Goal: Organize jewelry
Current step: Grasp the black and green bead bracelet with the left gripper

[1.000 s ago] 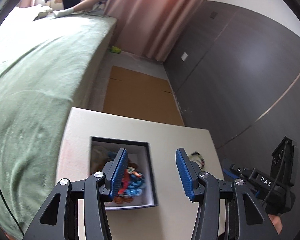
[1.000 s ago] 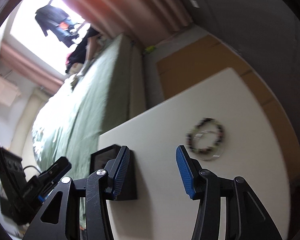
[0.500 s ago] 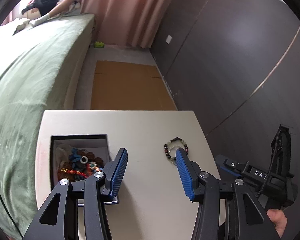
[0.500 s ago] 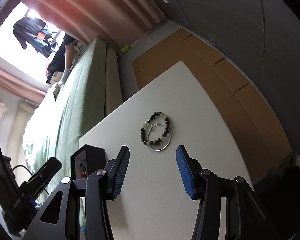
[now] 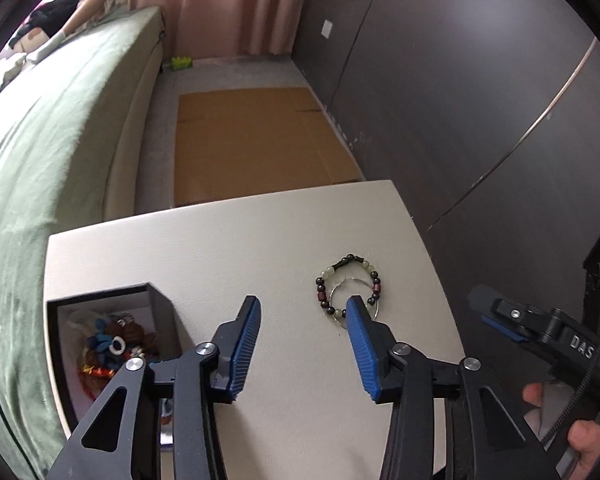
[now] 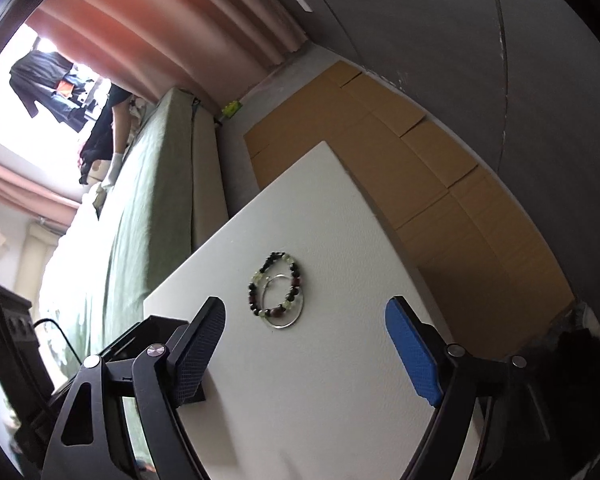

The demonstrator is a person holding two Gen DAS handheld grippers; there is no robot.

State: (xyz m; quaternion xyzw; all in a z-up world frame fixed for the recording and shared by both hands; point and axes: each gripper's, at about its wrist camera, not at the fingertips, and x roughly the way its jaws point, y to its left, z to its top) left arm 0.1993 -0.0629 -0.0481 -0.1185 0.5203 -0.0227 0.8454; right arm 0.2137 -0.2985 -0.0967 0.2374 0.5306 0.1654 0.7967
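Right gripper [image 6: 304,348] spread wider, left gripper [image 5: 302,340] parted, beaded bracelet [image 6: 275,289] overlapping silver ring [image 6: 282,301].

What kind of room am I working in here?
Most likely a bedroom. A bed with a green cover runs along the left, pink curtains hang at the far end, and dark wardrobe-like panels line the right. The bracelets and jewelry box sit on a small white table.

A home bedroom: a green-covered bed [image 5: 48,152], pink curtains [image 5: 228,4] and a dark wardrobe wall [image 5: 460,80].
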